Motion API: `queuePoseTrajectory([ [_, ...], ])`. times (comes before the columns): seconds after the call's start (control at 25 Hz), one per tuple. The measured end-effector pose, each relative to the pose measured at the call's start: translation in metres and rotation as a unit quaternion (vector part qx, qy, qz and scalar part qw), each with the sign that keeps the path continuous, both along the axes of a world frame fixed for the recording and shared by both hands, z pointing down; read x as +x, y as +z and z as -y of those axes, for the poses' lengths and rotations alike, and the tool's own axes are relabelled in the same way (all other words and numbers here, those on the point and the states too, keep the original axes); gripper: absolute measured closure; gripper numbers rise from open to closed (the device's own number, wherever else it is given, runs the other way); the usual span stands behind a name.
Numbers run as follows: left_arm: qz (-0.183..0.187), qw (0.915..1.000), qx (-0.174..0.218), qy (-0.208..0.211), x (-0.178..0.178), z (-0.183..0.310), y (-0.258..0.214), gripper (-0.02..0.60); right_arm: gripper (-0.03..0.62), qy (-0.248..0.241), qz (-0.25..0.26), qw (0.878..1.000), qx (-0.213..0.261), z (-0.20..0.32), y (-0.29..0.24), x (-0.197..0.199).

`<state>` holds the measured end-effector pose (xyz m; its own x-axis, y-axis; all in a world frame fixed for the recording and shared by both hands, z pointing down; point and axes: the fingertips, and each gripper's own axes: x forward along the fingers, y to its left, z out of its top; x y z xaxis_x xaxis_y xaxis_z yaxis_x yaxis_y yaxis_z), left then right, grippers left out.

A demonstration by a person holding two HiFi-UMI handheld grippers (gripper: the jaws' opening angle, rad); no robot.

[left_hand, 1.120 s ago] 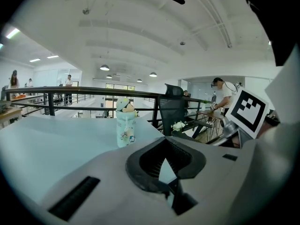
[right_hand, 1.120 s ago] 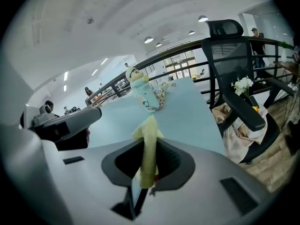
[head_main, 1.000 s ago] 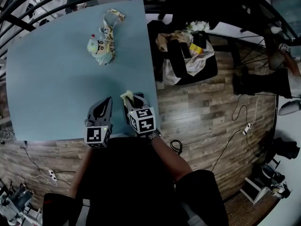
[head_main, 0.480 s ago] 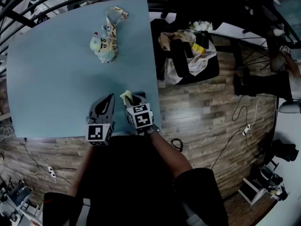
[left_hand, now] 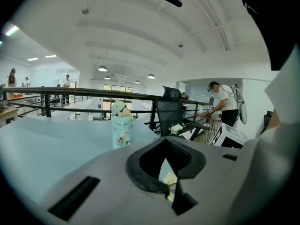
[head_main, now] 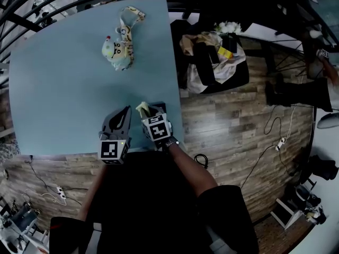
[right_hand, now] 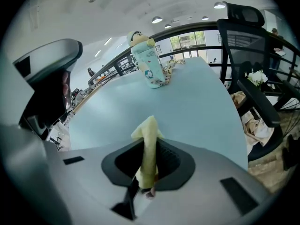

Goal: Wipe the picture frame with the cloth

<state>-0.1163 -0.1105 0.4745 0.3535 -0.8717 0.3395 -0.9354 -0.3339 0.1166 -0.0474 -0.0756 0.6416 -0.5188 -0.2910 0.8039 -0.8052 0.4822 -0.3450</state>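
I had my right gripper (head_main: 150, 111) clamped on a fold of the yellow cloth (right_hand: 149, 146), which stuck up out of the closed jaws, ready to use as a wiping pad. Just to its left, my left gripper (head_main: 122, 115) was closed on nothing, free, I judged, to steady the work. Both hung over the near edge of the blue table (head_main: 58, 83). The picture frame (head_main: 117, 49), topped with a cartoon head, stood well ahead of them, untouched, so wiping had not begun.
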Motion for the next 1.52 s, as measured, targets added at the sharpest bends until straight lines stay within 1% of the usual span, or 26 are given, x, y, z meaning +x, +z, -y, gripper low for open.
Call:
queuePoseTrajectory([
  [0.32, 0.006, 1.0, 0.001, -0.002, -0.004, 0.002, 0.005, 0.584, 0.536, 0.006, 0.005, 1.0, -0.002, 0.005, 0.004, 0.001],
  [0.72, 0.004, 1.0, -0.001, 0.005, 0.003, 0.004, 0.005, 0.584, 0.536, 0.025, 0.002, 1.0, 0.002, 0.011, 0.007, 0.015],
  [0.92, 0.002, 1.0, 0.0, 0.005, 0.006, 0.002, 0.005, 0.584, 0.536, 0.039, 0.0, 0.999, 0.0, 0.012, 0.005, 0.026],
  [1.04, -0.002, 1.0, -0.006, 0.007, 0.009, 0.002, 0.007, 0.584, 0.536, 0.047, -0.005, 0.999, -0.002, 0.013, 0.006, 0.035],
  [1.16, 0.005, 0.9999, -0.003, 0.008, 0.01, 0.0, 0.011, 0.584, 0.536, 0.058, -0.007, 0.998, -0.003, 0.014, 0.007, 0.044],
  [1.52, -0.001, 0.9998, -0.002, 0.017, 0.02, 0.002, 0.008, 0.584, 0.536, 0.087, -0.012, 0.996, -0.002, 0.018, 0.008, 0.067],
])
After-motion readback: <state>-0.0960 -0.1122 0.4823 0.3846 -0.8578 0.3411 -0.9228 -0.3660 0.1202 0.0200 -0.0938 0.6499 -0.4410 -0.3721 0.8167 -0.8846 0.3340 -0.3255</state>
